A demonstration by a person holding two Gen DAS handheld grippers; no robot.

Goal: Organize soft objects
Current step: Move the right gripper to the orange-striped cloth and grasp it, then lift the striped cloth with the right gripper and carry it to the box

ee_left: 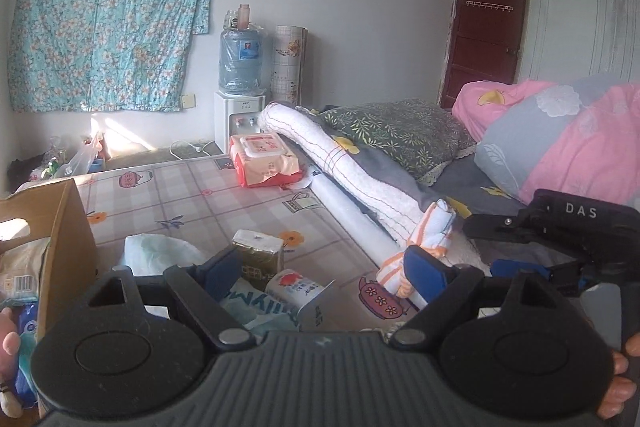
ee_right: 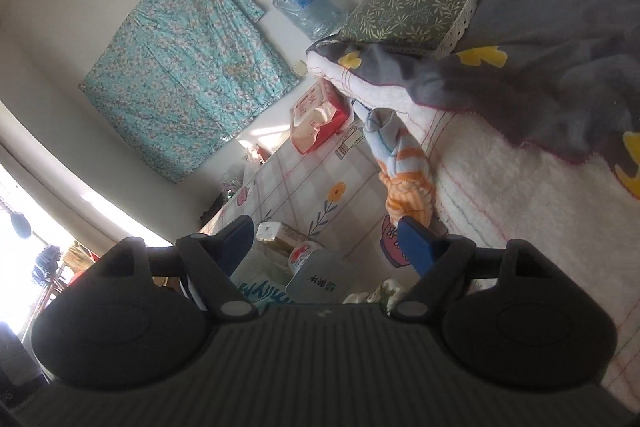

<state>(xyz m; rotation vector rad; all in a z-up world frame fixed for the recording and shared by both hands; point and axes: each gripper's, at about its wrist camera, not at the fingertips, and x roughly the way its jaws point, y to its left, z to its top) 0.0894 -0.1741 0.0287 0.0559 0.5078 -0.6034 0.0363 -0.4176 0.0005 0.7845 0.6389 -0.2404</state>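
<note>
While both pairs of jaws are held spread and empty, the rolled striped cloth (ee_right: pixel 404 167) is seen just ahead of the right gripper (ee_right: pixel 324 247), its long axis running away along the bed's edge; the left gripper (ee_left: pixel 324 271) is farther off. A patterned mat (ee_left: pixel 192 195) is spread beside the white blanket (ee_right: pixel 520 211).
</note>
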